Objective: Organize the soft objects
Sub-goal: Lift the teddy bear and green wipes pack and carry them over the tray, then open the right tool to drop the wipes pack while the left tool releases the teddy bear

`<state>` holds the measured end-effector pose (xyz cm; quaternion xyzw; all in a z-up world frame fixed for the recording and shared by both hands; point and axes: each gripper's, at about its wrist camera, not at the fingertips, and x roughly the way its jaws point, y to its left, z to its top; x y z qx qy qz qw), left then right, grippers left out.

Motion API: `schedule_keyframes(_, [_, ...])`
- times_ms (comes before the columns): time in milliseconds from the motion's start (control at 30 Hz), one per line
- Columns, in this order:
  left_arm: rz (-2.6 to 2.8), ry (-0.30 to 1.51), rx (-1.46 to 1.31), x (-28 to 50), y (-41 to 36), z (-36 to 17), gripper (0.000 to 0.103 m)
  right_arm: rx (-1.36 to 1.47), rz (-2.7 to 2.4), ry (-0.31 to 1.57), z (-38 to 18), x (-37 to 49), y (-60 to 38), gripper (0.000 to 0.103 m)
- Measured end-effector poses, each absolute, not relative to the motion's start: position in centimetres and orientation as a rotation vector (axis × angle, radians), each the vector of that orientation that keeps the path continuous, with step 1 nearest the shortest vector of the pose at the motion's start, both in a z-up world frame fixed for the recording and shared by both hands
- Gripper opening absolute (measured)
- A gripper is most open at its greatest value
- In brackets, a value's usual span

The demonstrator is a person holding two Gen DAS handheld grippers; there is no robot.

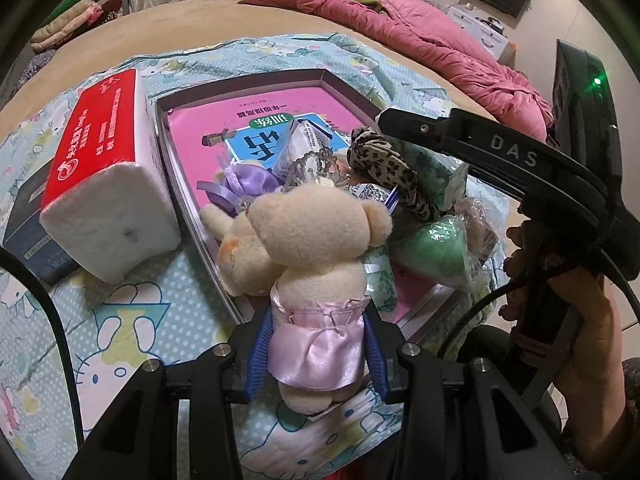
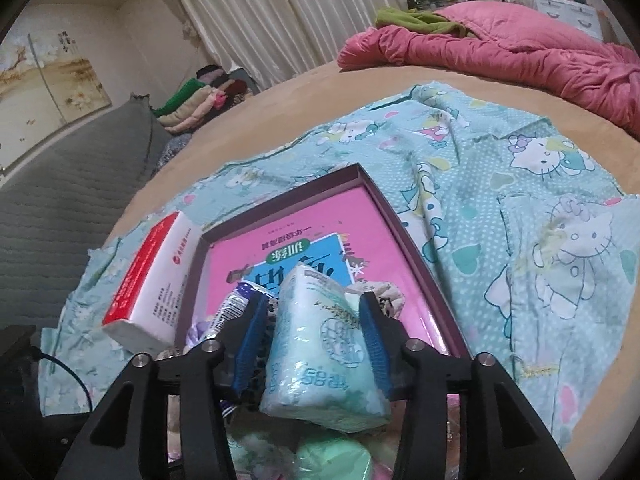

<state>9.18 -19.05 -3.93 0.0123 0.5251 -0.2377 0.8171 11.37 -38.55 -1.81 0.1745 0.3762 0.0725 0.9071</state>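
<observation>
Teddy bear (image 1: 316, 280) in left hand-held gripper (image 1: 316, 344)

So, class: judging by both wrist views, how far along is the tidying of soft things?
Done: nothing visibly sorted. In hand: left gripper clamps the beige plush bear; right gripper clamps the pale-green tissue pack. Left: leopard-print scrunchie and others piled in the purple-rimmed box.

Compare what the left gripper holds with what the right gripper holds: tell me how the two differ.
The teddy bear in the left gripper is a beige plush toy in a shiny lilac skirt; the tissue pack in the right gripper is a pale green printed plastic packet. The teddy bear has a head and limbs; the tissue pack is a plain block. Both are soft and clamped between blue pads above the tray.
</observation>
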Motion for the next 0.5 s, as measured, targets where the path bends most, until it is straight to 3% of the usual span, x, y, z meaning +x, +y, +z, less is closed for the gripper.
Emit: schedule_keyframes(500, [-0.53,1.124,-0.022,9.2,-18.5,-3.9,0.047,0.404,0.115,0.672,0.1,9.4,-40.2,0.07])
